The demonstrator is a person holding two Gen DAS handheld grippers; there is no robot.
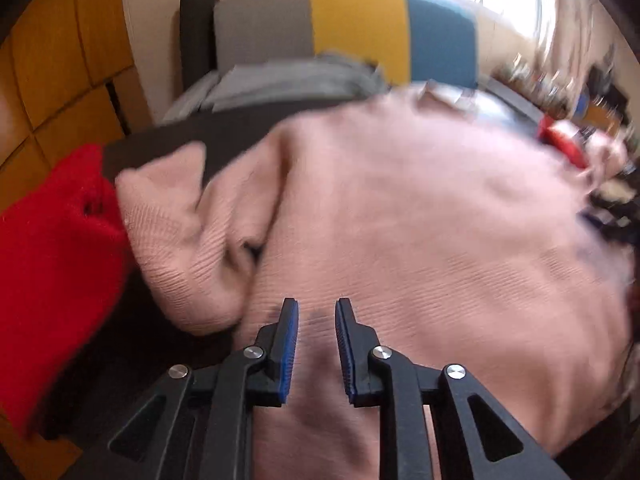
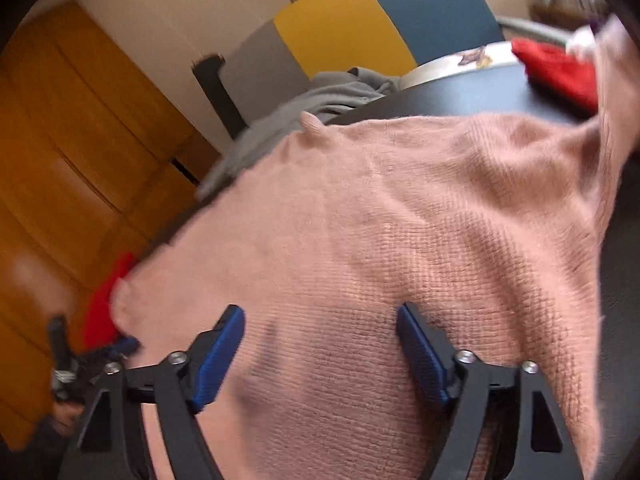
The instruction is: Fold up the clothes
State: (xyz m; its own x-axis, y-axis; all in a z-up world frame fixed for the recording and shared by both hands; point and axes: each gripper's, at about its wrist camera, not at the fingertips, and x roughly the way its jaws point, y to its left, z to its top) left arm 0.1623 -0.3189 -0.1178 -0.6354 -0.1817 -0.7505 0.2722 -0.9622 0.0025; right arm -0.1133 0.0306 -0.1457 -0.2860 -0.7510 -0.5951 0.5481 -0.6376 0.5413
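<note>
Left tongs (image 1: 317,308) agape | pink sweater (image 1: 420,220) blurred | right edge indistinct

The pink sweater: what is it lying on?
The pink sweater lies spread on a dark table. A red garment shows at its edge. Anything beneath the knit is covered.

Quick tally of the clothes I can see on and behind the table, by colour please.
Pink: 1, the pink sweater spread on the dark table.
Red: 2, a red garment at one side and another red garment at the far edge.
Grey: 1, a grey garment behind the table.
Total: 4
</note>
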